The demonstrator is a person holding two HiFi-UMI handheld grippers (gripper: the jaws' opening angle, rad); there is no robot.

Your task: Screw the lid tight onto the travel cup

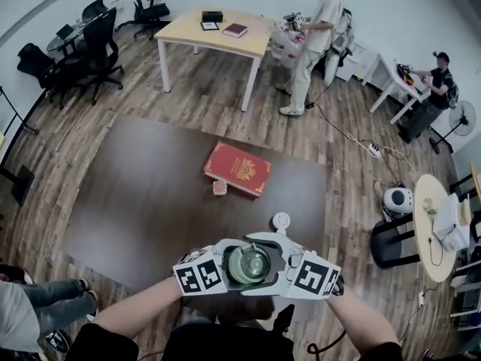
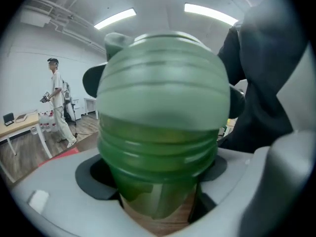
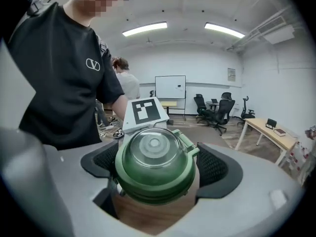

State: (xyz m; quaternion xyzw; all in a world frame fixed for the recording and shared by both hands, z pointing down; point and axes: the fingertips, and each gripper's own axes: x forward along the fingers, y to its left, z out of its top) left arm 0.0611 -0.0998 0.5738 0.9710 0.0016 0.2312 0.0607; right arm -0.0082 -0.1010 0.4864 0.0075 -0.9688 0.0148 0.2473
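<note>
Our left claw (image 2: 158,177) was closed partway on the green cup (image 2: 160,147), its pads pressing the cup's sides. Facing it, our right claw (image 3: 158,165) gripped the lid (image 3: 154,157) at a wide spread, with the lid sitting on the cup's mouth. Both were over the near edge of the dark tabletop (image 1: 135,194). Farther out beyond the claws lay a red book (image 1: 237,168).

- Setting: open-plan office or meeting room.
- Seating: black swivel office chairs on castors (image 1: 101,40), grouped near one wall.
- Furniture: light wooden rectangular table on white legs (image 1: 184,28); white wall-mounted whiteboard (image 3: 170,87).
- Fittings: long white ceiling strip lights (image 3: 144,29); brown wood-plank floor (image 1: 195,100).
</note>
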